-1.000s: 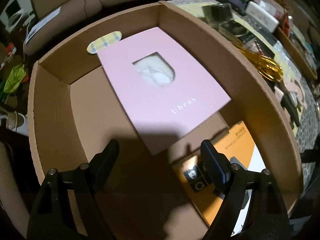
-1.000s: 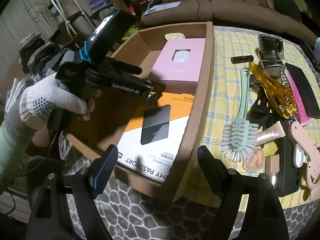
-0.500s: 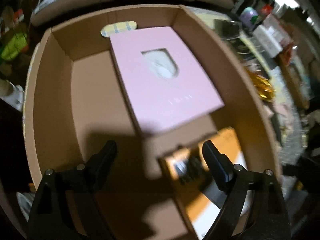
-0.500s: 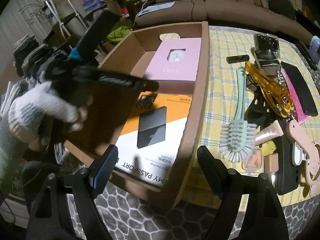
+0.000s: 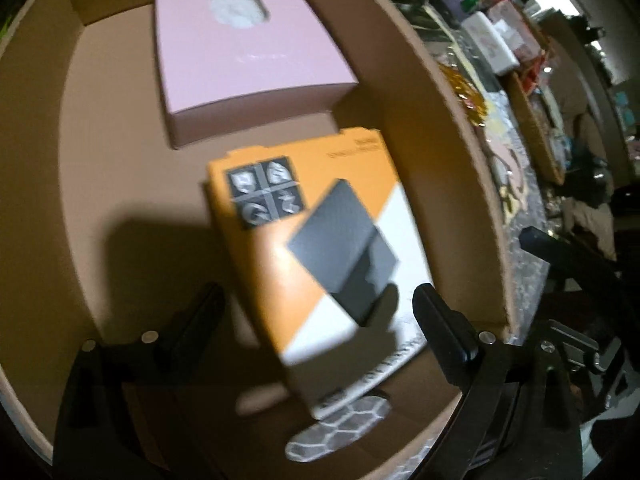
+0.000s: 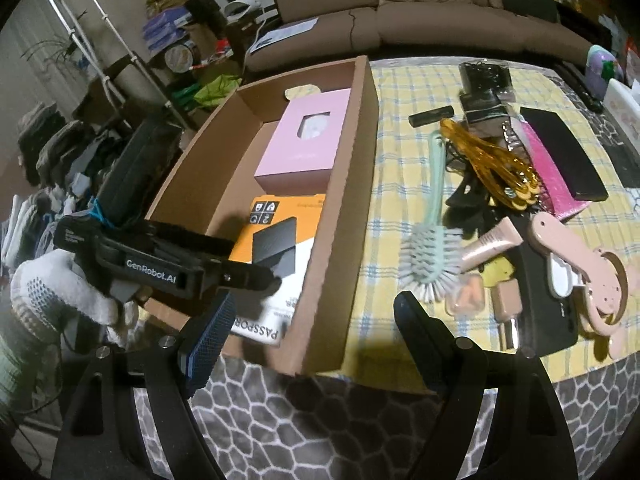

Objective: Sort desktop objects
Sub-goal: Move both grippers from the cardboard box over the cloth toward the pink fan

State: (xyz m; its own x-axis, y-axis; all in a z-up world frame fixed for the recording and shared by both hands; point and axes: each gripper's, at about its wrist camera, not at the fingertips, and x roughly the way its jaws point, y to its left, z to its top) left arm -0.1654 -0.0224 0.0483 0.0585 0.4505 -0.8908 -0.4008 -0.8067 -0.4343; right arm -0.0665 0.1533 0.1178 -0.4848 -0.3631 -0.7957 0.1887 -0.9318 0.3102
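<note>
Two grippers going here. Left gripper (image 5: 316, 316) hangs over the open brown cardboard box (image 6: 352, 184), its jaws opening with nothing pinched between them; a white knit glove (image 6: 56, 288) grips its handle. Right gripper (image 6: 308, 320) sits spread wide and empty by the box's near corner. Inside the box, an orange-and-white hard-drive package (image 5: 320, 240) lies flat just in front of a pink square carton with a cut-out window (image 5: 244, 40). Out on the yellow checked tablecloth (image 6: 404, 92): a mint-green bristle brush (image 6: 430, 256), amber plastic hair clips (image 6: 492, 164), a peach cosmetic tube (image 6: 490, 242).
</note>
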